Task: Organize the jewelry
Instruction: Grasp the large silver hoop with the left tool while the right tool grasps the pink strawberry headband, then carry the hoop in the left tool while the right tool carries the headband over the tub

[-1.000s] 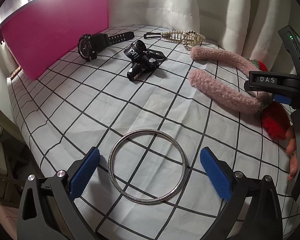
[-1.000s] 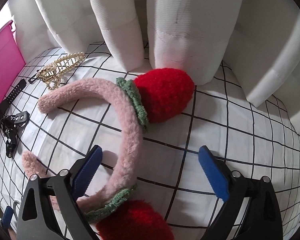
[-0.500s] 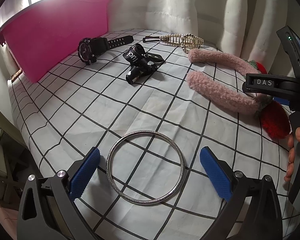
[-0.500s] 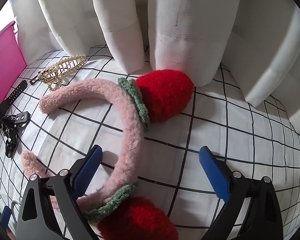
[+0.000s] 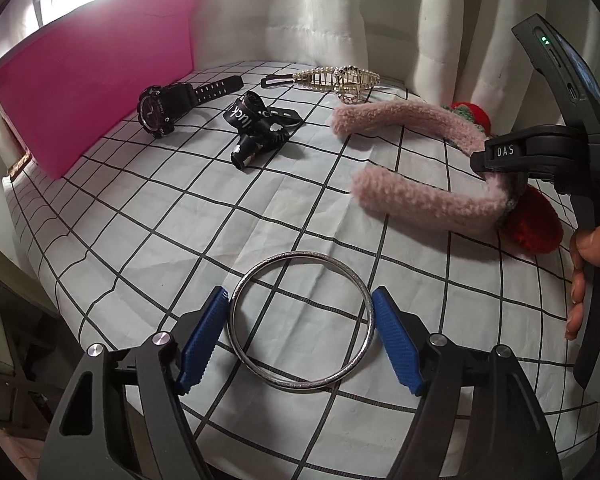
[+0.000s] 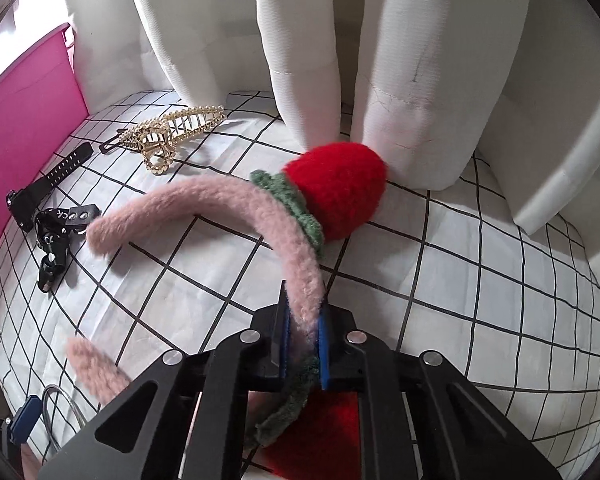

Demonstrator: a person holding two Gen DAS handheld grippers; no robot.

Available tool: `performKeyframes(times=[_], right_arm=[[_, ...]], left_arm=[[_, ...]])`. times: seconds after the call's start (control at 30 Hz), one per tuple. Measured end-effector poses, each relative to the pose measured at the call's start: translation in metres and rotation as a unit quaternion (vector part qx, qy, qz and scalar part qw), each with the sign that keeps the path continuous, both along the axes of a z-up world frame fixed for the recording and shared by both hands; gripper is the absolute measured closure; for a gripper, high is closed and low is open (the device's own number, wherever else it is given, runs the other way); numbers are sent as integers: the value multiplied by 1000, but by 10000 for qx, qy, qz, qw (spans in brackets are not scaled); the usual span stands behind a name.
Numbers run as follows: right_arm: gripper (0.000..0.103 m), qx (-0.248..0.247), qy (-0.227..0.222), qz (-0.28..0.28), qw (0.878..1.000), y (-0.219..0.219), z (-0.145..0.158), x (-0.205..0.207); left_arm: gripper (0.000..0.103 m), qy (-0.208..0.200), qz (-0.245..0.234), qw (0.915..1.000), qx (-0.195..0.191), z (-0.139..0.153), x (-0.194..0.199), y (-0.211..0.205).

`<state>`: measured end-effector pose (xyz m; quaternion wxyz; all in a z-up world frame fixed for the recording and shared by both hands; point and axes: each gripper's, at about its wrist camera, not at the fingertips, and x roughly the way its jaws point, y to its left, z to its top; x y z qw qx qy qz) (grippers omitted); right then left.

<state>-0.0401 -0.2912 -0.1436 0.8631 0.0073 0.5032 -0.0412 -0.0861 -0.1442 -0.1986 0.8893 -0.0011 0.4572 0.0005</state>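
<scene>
A silver bangle [image 5: 236, 344] lies flat on the checked cloth [image 5: 172, 216]. My left gripper [image 5: 300, 320] straddles it; its jaws are closing and the blue pads [image 5: 202, 336] touch the ring's left and right sides. A fuzzy pink headband [image 6: 220, 204] with red strawberry puffs [image 6: 336, 188] is raised slightly at its middle. My right gripper [image 6: 302, 340] is shut on the band just beside the nearer puff. In the left wrist view the right gripper [image 5: 496, 152] grips the headband [image 5: 420, 200] at the far right, held by a person's hand [image 5: 588, 260].
A pink bin [image 5: 92, 80] stands at the back left. Beside it lie a black watch [image 5: 160, 110], a black printed strap [image 5: 256, 128] and a gold pearl hair claw [image 5: 340, 80]. White curtains [image 6: 380, 60] hang along the back. The cloth drops off at the left edge.
The left pads came inward from wide apart to the bangle's sides. The right gripper went from open to shut on the headband, and the band's free ends swung and lifted a little.
</scene>
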Motion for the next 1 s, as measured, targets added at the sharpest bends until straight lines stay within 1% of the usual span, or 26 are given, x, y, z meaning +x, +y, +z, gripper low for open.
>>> performKeyframes(times=[0.23, 0.47, 0.7, 0.8, 0.93, 1.0], right_arm=[[93, 284, -193, -80, 9994, -10, 10, -13], [93, 470, -311, -143, 9983, -14, 27, -20], [93, 667, -475, -130, 9966, -9, 54, -27], [93, 666, -548, -78, 9962, -2, 67, -29], [93, 695, -686, -65, 9952, 6, 88, -34], [93, 708, -769, -64, 9945, 12, 100, -35]], left_arm=[[32, 24, 123, 9998, -157, 6, 3, 15], [32, -285, 177, 9994, -109, 31, 8, 34], [32, -655, 58, 9978, -26, 67, 15, 49], [32, -791, 20, 9969, -7, 84, 20, 58], [32, -1030, 13, 9947, 7, 111, 27, 74], [32, -1177, 19, 9930, -51, 126, 29, 85]])
